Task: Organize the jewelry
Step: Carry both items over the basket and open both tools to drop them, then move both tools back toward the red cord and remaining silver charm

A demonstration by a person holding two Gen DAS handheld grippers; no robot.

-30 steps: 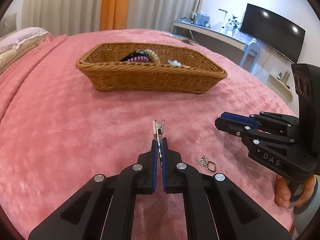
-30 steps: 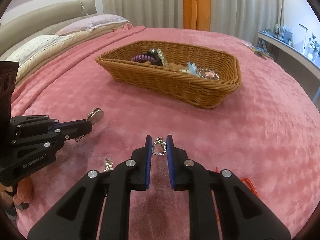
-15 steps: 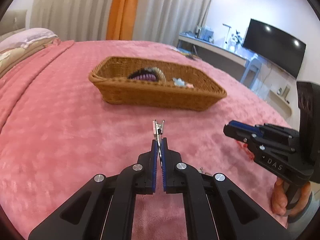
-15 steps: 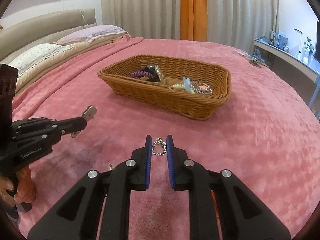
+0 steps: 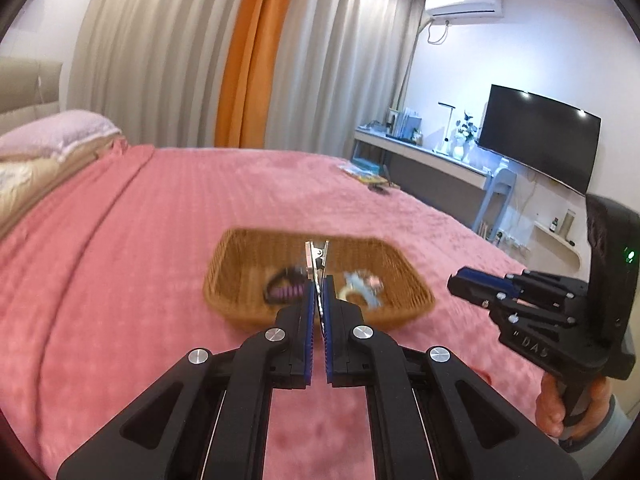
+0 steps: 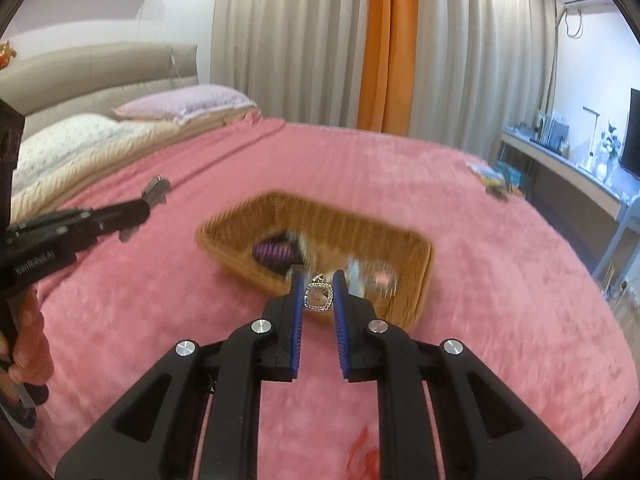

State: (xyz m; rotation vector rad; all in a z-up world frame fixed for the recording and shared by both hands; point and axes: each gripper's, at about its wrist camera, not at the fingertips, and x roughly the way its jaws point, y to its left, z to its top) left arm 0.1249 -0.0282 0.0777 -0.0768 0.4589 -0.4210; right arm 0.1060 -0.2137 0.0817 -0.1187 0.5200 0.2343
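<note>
My left gripper [image 5: 316, 288] is shut on a silver metal clip [image 5: 316, 258] that sticks out past the fingertips; it is raised above the pink bed, in line with the wicker basket [image 5: 240, 276]. My right gripper [image 6: 318, 294] is shut on a square rhinestone pendant [image 6: 319, 295], also raised, just before the basket [image 6: 248, 236]. The basket holds a purple hair tie [image 6: 274, 254], a light blue piece [image 5: 360, 284] and other blurred jewelry. Each gripper shows in the other's view: the left gripper [image 6: 156, 192] at left, the right gripper [image 5: 456, 282] at right.
The pink blanket [image 5: 120, 280] covers the bed. Pillows [image 6: 80, 136] and a headboard lie at the far left. A desk [image 5: 420, 156] with a TV [image 5: 536, 136] stands to the right of the bed. A red string [image 6: 360, 452] lies on the blanket below my right gripper.
Both grippers have lifted away from the blanket and tilted up, each keeping its piece. The basket now sits lower and smaller in both views, blurred by motion.
</note>
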